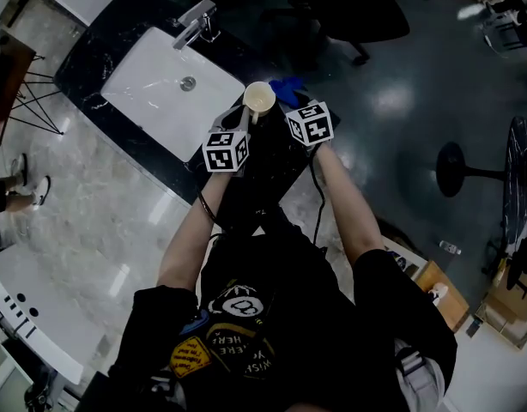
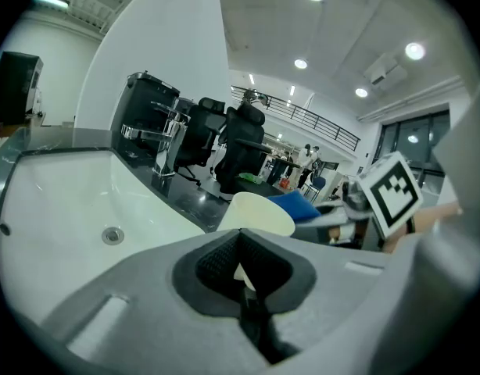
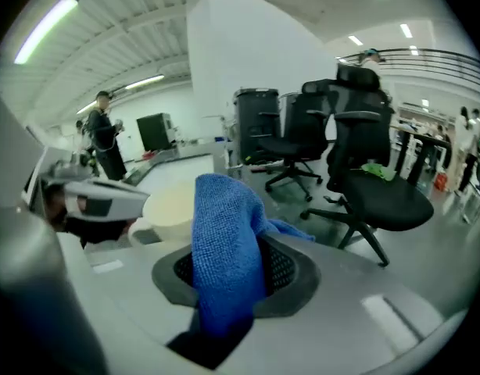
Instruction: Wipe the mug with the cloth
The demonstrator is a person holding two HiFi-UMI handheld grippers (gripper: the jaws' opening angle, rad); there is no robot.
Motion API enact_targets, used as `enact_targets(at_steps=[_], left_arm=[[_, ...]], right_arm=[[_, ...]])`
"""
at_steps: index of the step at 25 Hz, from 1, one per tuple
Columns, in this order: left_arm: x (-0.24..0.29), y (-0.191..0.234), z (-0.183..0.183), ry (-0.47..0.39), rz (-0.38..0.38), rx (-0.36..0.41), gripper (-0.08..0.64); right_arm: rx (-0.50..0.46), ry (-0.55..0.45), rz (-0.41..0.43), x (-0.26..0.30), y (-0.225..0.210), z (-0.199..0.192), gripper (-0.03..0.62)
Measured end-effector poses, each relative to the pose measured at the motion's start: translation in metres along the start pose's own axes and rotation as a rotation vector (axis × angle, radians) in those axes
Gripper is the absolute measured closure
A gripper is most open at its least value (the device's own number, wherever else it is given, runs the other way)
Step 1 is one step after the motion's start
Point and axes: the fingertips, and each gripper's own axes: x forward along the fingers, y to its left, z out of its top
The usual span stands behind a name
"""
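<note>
A cream mug point(image 1: 259, 99) is held above the black countertop point(image 1: 272, 166), just right of the sink. My left gripper point(image 1: 245, 120) is shut on it; in the left gripper view a cream sliver of the mug point(image 2: 256, 212) sits pinched between the dark pads point(image 2: 216, 266) of the left gripper point(image 2: 241, 278). My right gripper point(image 1: 291, 103) is shut on a blue cloth point(image 1: 287, 87), right beside the mug's rim. In the right gripper view the cloth point(image 3: 224, 241) stands up out of the right gripper point(image 3: 224, 291), with the mug point(image 3: 171, 208) close on its left.
A white sink basin point(image 1: 160, 93) with a chrome faucet point(image 1: 195, 22) lies left of the mug. Black office chairs point(image 3: 365, 178) stand on the floor beyond the counter. A person point(image 3: 105, 141) stands far off. A round stool base point(image 1: 457, 170) is at right.
</note>
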Motion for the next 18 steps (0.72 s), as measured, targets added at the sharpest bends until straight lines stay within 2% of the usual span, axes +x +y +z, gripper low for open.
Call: enact_targets(at_steps=[3, 6, 8, 11, 13, 15, 18], left_arm=[[0.001, -0.005, -0.005, 0.009, -0.013, -0.021, 0.557], [-0.001, -0.009, -0.006, 0.013, -0.029, -0.013, 0.557], [-0.004, -0.009, -0.005, 0.019, -0.042, 0.007, 0.555], [-0.007, 0.002, -0.001, 0.009, -0.022, 0.005, 0.556], [-0.004, 0.006, -0.001, 0.013, -0.005, -0.005, 0.555], [0.000, 0.005, -0.004, 0.026, -0.002, 0.002, 0.555], [0.002, -0.002, -0.008, 0.040, -0.008, 0.004, 0.557]], right_arm=[[-0.076, 0.059, 0.082, -0.004, 0.039, -0.035, 0.477], [-0.146, 0.066, 0.172, -0.019, 0.066, -0.059, 0.477], [-0.136, 0.019, 0.106, -0.024, 0.043, -0.051, 0.477], [0.066, -0.092, -0.042, -0.023, -0.016, -0.004, 0.477], [0.088, -0.083, -0.048, -0.013, -0.024, 0.012, 0.477], [0.002, -0.012, -0.007, 0.000, -0.007, 0.005, 0.477], [-0.201, 0.042, 0.047, -0.007, 0.038, -0.024, 0.477]])
